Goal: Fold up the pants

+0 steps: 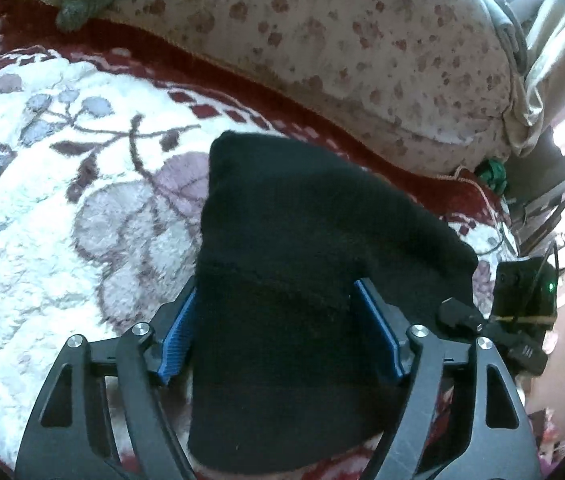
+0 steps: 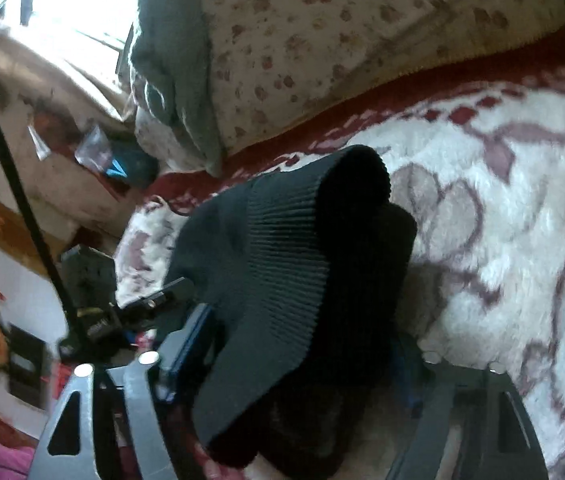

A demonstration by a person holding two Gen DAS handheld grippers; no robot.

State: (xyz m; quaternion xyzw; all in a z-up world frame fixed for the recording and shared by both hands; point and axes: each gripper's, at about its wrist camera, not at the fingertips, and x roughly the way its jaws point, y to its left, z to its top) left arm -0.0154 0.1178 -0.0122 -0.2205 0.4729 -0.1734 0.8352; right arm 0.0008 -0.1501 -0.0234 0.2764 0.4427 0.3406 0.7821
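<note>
Presently the left claw [image 1: 278, 336] stands wide, blue pads [image 1: 378, 332] clear of the black pants [image 1: 302, 240] lying between them. Right claw [image 2: 294, 344] also spread apart; its left pad sits beside the ribbed cuff [image 2: 282, 248], the right pad is hidden, no grip evident. Pants lie in a folded bundle on the floral blanket [image 1: 42, 184] of the bed, near a spotted pillow [image 1: 362, 48]
</note>
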